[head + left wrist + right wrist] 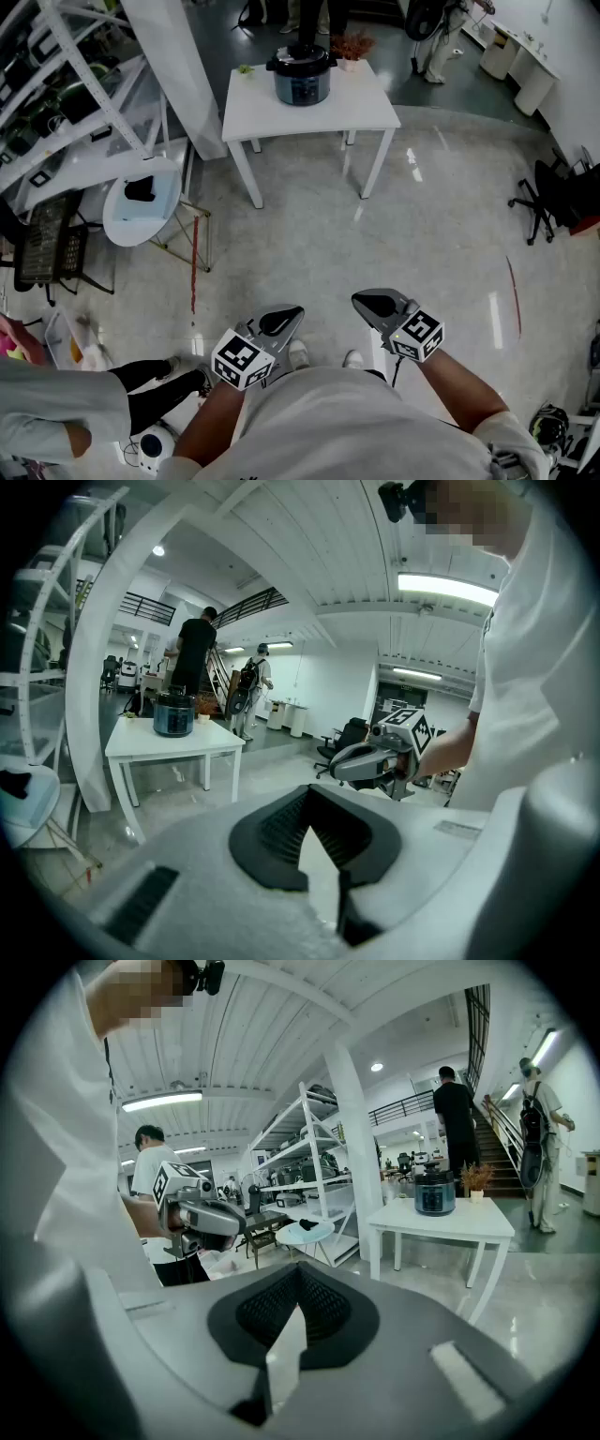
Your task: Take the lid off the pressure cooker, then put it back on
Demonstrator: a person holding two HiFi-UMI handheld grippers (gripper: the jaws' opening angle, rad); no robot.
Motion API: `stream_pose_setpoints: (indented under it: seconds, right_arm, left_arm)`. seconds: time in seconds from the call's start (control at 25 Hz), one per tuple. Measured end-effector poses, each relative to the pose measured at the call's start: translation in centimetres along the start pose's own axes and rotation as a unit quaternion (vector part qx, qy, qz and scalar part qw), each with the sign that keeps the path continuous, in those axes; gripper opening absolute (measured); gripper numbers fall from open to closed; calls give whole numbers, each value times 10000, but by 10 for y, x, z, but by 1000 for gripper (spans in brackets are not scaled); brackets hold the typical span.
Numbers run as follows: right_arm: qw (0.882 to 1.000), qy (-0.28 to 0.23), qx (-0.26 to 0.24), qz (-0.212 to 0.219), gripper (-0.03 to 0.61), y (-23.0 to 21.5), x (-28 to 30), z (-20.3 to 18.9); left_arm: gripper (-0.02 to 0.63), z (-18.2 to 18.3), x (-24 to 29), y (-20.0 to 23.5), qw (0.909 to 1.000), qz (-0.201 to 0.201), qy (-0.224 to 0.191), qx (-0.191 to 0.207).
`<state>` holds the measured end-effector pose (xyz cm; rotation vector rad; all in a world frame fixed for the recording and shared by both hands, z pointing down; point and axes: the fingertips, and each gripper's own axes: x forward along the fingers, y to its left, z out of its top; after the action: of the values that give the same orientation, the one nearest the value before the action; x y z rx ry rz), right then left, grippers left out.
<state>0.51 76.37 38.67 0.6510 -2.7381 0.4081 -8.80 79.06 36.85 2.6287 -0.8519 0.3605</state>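
The pressure cooker [302, 75], dark with its lid [301, 58] on top, stands on a white table [366, 111] at the far end of the floor. It shows small in the left gripper view [174, 713] and in the right gripper view [434, 1192]. My left gripper [291, 314] and right gripper [363, 301] are held close to my body, side by side, far from the table. Both are shut with nothing between the jaws. Each gripper view shows its own closed jaws and the other gripper beside it: the right gripper [349, 761], the left gripper [225, 1220].
A small potted plant [352, 45] stands behind the cooker. A metal shelving rack [56, 84] and a round white side table [141, 202] stand at the left, an office chair [544, 202] at the right. People stand beyond the table [195, 658]; another person's legs [155, 375] are close at my left.
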Motion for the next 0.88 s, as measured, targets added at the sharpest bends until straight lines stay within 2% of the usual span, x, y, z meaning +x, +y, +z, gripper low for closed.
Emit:
stream_pose_setpoints:
  seconds: [0.28,0.48,0.6,0.64,0.68,0.72,0.76,0.8,0.88]
  right_arm:
    - [9998,-3,53,-197,11,7,41,7]
    - [9995,102,73,-284,11,16,54,6]
    - [9994,-50,144,-304,14,12,56,14]
    - [9992,-161,176,-324,75,8,56,18]
    - [9988,-272,218,-348,192,2,55,23]
    - [9982,-377,262,-388,264,-5,53,28]
    - [9975,-471,290,-447,305,-15,50,33]
    - [9968,-548,289,-510,343,-27,48,38]
    - [9959,-625,228,-618,363,-52,45,46]
  left_arm:
    - [6,-4,-25,38,9997,-210,10,142]
    - [6,-12,-35,53,9994,-326,37,103]
    - [6,-9,-35,61,9992,-373,-46,149]
    - [6,-7,-35,65,9991,-369,-94,188]
    - [32,-3,-35,69,9990,-367,-137,225]
    - [121,2,-34,74,9988,-374,-170,253]
    - [205,7,-32,79,9986,-395,-203,280]
    - [255,14,-30,85,9983,-420,-241,317]
    - [296,26,-24,98,9977,-434,-297,417]
